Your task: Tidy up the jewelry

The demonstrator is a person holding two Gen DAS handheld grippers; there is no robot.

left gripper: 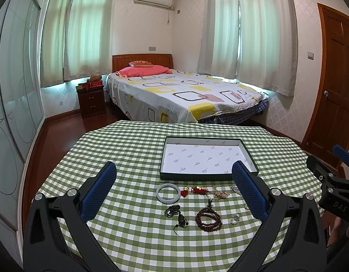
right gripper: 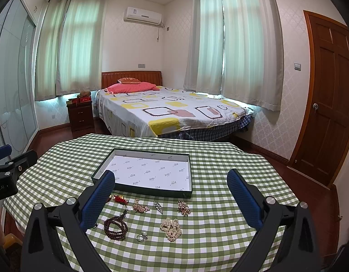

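Nothing is in the box (left gripper: 208, 158) yet, so the job looks like it is just starting. The box is open and bare inside, and it sits near the middle of the table (left gripper: 129, 140), toward the far edge.

The jewelry lies on the checked cloth between the box and the near edge. There is a pale bangle (left gripper: 168, 192), a red charm (left gripper: 198, 190), a dark cord pendant (left gripper: 176, 215), a brown bead string (left gripper: 208, 218), a small ring (left gripper: 235, 219), a gold chain (right gripper: 140, 208), a silver clip (right gripper: 158, 206), a gold brooch (right gripper: 183, 208) and a pearl bunch (right gripper: 171, 226).

The left gripper (left gripper: 174, 192) hangs over the bangle side, fingers wide, holding nothing. The right gripper (right gripper: 171, 200) hangs over the pearl side, fingers wide and holding nothing too.

Next, I think one gripper must go down, close softly on one piece, and lift it into the box. The chains and beads are floppy, so they may slip.
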